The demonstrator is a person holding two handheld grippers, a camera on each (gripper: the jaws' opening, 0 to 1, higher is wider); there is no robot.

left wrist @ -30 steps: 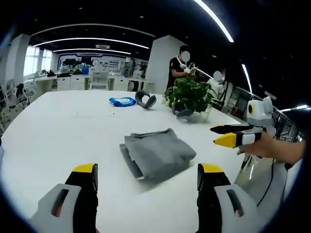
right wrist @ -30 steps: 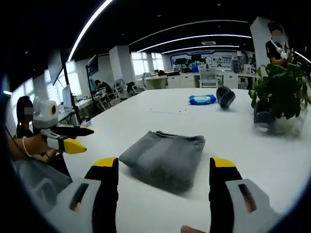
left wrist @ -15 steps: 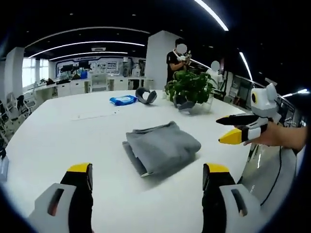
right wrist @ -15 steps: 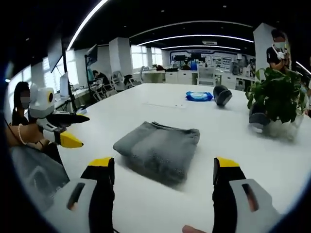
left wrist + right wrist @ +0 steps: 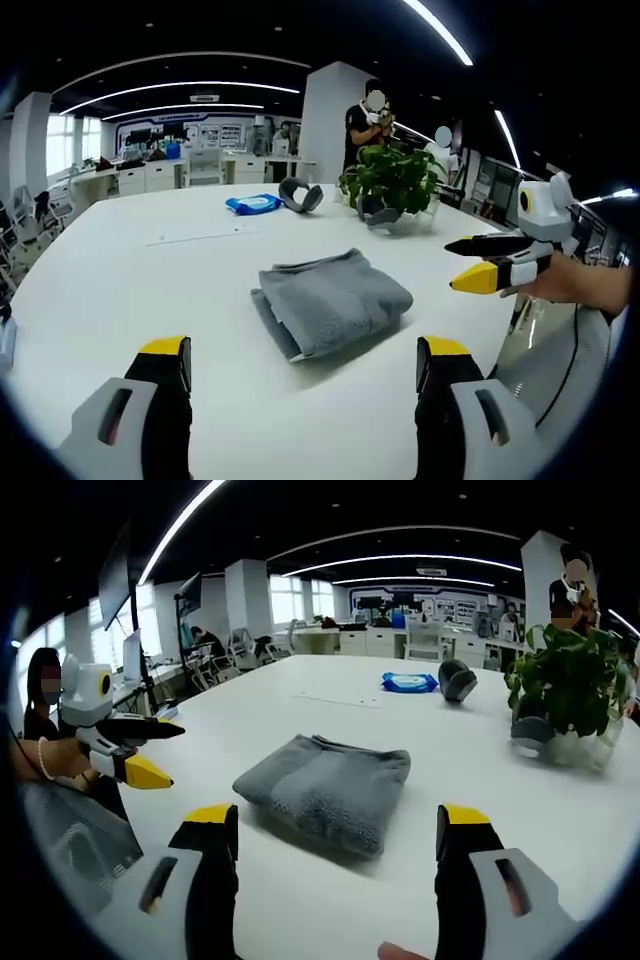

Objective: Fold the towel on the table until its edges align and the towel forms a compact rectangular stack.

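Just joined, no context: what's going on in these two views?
A person holds a two-jaw gripper in each hand over a white table. The grey towel lies folded in a compact stack, edges roughly aligned, touched by neither gripper. The left gripper and the right gripper both hang open and empty, short of the towel. Farther back on the table sit a potted plant, a blue packet and a dark curved item. The fold looks about done.

no readable text, far wall signs too blurred
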